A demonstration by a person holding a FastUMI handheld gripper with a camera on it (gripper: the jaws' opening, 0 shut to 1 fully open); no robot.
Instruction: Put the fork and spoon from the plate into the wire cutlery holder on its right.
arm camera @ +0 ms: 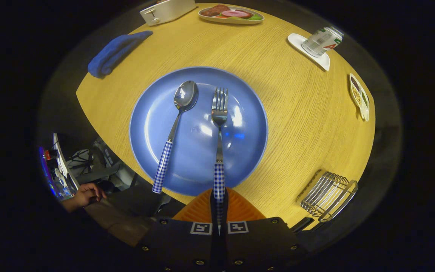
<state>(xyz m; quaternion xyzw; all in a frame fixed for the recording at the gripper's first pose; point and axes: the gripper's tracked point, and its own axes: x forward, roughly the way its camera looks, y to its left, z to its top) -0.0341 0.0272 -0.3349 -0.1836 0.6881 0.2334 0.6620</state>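
**Now gripping fork handle – spoon waiting on plate**

Currently I'm holding the gripper (219,209) low at the near edge of the table (285,113), fingers closed together on the fork (219,124) by the checked end of its handle. Handle is running straight back into the narrow slot between the fingers, so both look to be pressing on it; tines are pointing away from me, out over the blue plate (247,151). Gripping at the handle tip makes sense: it's the only part overhanging the plate rim, so fingers aren't scraping the plate.

Spoon (174,128) is lying just left of the fork, bowl up, handle angled out over the near-left rim. Untouched, still to do.

Wire cutlery holder (329,194) is sitting off to the right of the plate, near the table edge, well apart from the fork. It's appearing tipped/low in this lens, so I can't tell which way its opening faces.

Judgement: first of two pick-ups is underway, nothing delivered yet. Next move prob. needs a lift, a swing right, and the fork turned so it drops handle- or tine-first between the wires. Risk: long fork held by its very end may pivot in the grip.

Misc: blue cloth (117,53) far left, can (321,41) on a coaster far right, a person's hand (87,194) resting below table level.
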